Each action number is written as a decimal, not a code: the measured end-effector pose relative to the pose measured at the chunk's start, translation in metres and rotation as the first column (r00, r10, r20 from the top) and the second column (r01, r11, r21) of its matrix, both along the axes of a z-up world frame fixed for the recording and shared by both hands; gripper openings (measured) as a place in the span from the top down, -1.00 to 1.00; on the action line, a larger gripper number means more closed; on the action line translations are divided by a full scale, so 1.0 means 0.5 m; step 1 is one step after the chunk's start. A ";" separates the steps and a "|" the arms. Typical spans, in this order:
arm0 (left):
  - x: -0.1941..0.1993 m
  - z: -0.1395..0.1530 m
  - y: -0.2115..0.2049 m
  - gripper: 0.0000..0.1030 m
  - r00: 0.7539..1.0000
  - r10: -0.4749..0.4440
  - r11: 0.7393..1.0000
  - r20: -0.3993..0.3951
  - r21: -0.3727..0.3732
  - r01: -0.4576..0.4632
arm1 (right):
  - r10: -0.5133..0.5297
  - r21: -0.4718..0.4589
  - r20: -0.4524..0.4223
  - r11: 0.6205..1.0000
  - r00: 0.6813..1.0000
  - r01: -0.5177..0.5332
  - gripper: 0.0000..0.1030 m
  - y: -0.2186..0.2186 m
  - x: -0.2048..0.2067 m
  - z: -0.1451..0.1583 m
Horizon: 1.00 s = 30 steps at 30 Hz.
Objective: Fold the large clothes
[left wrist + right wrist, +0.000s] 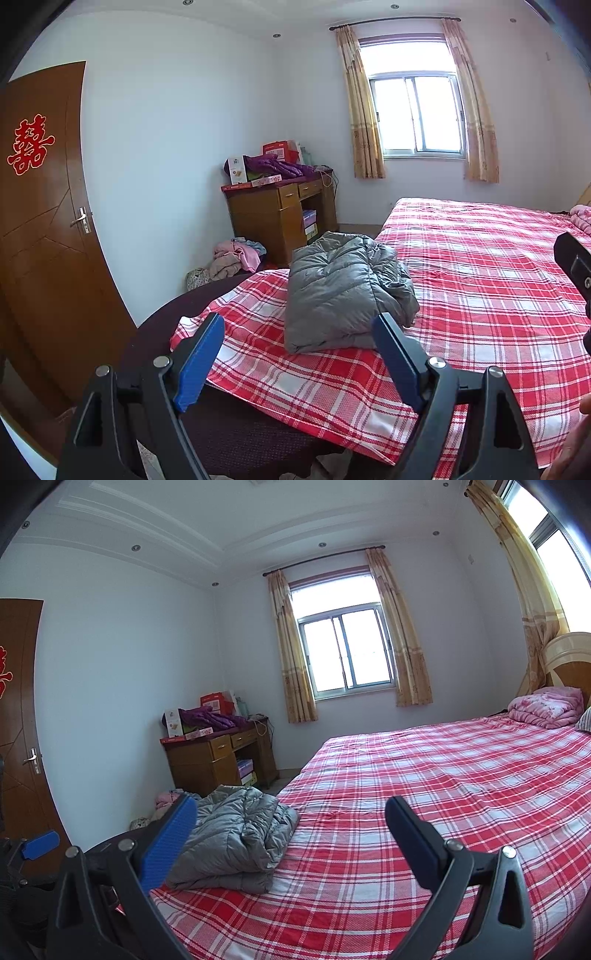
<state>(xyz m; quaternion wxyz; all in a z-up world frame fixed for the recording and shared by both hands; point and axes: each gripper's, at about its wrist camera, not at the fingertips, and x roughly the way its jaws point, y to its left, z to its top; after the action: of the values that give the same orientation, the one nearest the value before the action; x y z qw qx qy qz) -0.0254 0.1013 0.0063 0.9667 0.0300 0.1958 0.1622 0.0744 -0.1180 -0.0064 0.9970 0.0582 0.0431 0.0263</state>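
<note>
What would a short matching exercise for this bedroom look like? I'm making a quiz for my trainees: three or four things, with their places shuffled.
Things:
1. grey puffer jacket
2. pink quilt
3. purple garment
4. pile of pink clothes

Places:
A. on the floor beside the desk
B. on the desk top
C. folded at the near corner of the bed
D. by the headboard

Pairs: 1-C, 2-D, 3-B, 4-A

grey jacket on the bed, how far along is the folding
Done, by the look of it: the grey puffer jacket lies as a compact folded bundle near the foot corner of the plaid bed. In hand: nothing; the left gripper and right gripper are both open and clear of it. Left: perhaps the loose clothes pile on the floor by the desk.
</note>
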 end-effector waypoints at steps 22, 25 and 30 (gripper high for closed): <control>0.000 -0.001 0.005 -0.62 1.000 0.003 1.000 0.007 0.003 -0.003 | -0.009 0.002 0.007 1.000 1.000 0.009 -1.00 0.001 -0.006 0.002; 0.000 -0.001 0.004 -0.62 1.000 0.001 1.000 0.005 0.004 -0.001 | -0.012 0.002 0.009 1.000 1.000 0.012 -1.00 0.004 -0.009 0.004; 0.001 -0.002 0.002 -0.62 1.000 0.003 1.000 0.004 0.006 -0.003 | -0.012 0.002 0.010 1.000 1.000 0.012 -1.00 0.003 -0.007 0.003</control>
<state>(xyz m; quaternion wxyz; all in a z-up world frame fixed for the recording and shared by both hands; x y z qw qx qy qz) -0.0250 0.1023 0.0055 0.9668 0.0322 0.1932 0.1641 0.0707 -0.1167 -0.0047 0.9973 0.0593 0.0375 0.0209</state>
